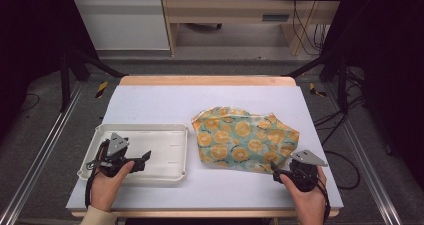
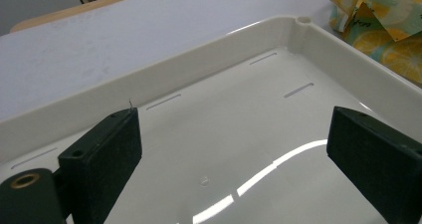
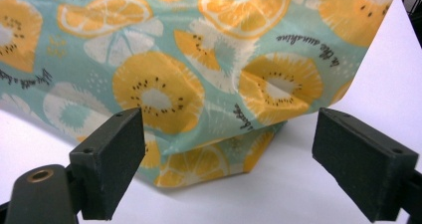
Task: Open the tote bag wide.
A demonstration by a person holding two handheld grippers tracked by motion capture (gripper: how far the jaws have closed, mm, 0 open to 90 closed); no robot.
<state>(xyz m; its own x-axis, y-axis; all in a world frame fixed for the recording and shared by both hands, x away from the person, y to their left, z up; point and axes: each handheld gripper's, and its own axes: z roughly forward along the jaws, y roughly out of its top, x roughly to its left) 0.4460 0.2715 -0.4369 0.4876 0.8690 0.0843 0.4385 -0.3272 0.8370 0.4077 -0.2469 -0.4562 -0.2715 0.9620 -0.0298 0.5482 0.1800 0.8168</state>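
A crumpled teal cloth (image 1: 243,139) printed with orange fruit slices lies on the white table, right of centre. My right gripper (image 1: 274,174) sits at the cloth's near right corner, jaws open, with the cloth's folded edge (image 3: 219,154) just ahead of the gap and nothing pressed between the pads. A white plastic tray (image 1: 100,131) rests at the near left. My left gripper (image 1: 146,156) hovers over the tray's inside, jaws open and empty; the tray's slotted floor (image 2: 234,149) and its far wall show beyond them, with a bit of cloth (image 2: 378,25) past the tray's corner.
The white table top (image 1: 165,100) has a wooden edge at the back. Dark frame rails run along both sides of the table. Cabinets and cables stand on the floor beyond it.
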